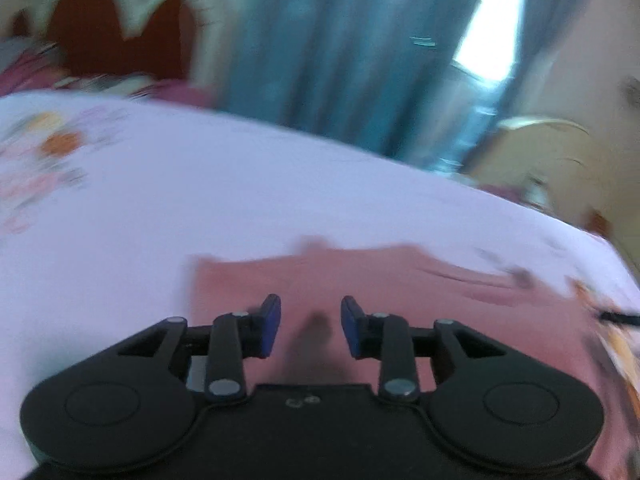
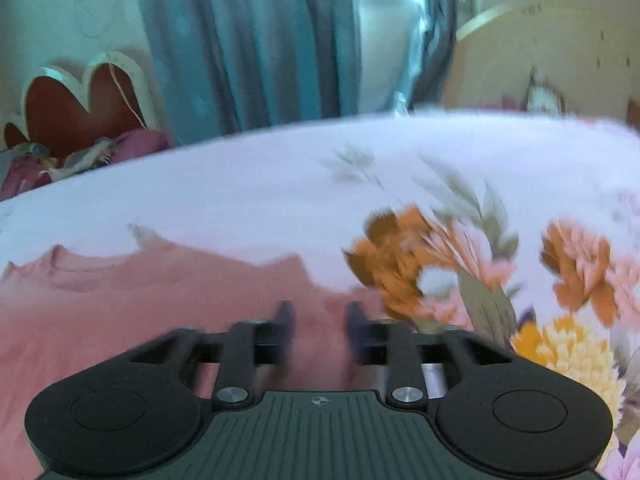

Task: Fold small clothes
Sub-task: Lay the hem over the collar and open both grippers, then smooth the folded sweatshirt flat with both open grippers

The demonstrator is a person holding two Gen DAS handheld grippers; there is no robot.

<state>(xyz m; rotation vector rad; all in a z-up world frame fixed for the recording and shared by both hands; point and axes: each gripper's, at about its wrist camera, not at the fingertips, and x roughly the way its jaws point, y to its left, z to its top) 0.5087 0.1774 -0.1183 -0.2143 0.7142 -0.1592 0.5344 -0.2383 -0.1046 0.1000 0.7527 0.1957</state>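
A pink garment (image 1: 360, 280) is spread flat on the floral bedsheet (image 1: 160, 200), near its front edge. L gripper (image 1: 310, 326) is held over it w/ jaws apart, nothing clamped. R gripper (image 2: 320, 328) is likewise held over the garment's right edge, jaws apart, empty.

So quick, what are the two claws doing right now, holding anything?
Left gripper: open, holding nothing, above the pink garment.
Right gripper: open, holding nothing, over the same garment.

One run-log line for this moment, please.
garment: pink, flat on floral sheet | left gripper: open, empty, over garment | right gripper: open, empty, over garment edge | frames blurred
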